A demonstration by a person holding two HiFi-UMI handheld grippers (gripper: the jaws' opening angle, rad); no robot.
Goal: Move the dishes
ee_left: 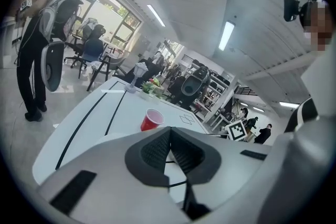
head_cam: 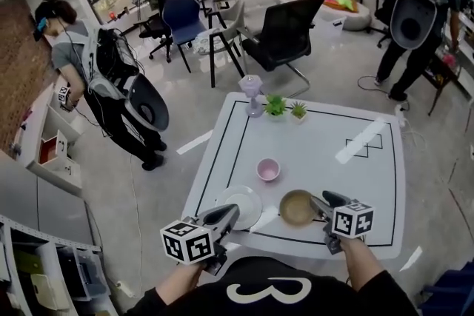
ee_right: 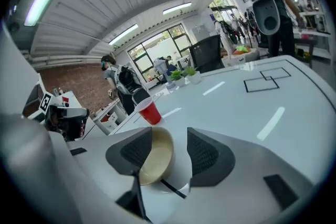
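The tan bowl [head_cam: 298, 208] is being set free, it seems, near the front edge of the tabletop [head_cam: 326, 152], between the wide-apart jaws of the right gripper [ee_right: 169, 148], while the left gripper [ee_left: 169, 150], jaws closed on nothing, is being held beside the white plate [head_cam: 242, 203], whose rim is calling for opened jaws.

The white table [head_cam: 348, 196] holds one white plate [head_cam: 241, 205] at the near left and one tan bowl [head_cam: 298, 208] at the near right. One red cup [head_cam: 268, 169] stands just beyond them. At the far edge are two small potted plants [head_cam: 275, 106] and one pale purple vase [head_cam: 252, 95]. Two grippers are over it: the left gripper [head_cam: 231, 212] and the right gripper [head_cam: 317, 203]. Far off stand one black office chair [head_cam: 285, 33] and one blue chair [head_cam: 184, 18].
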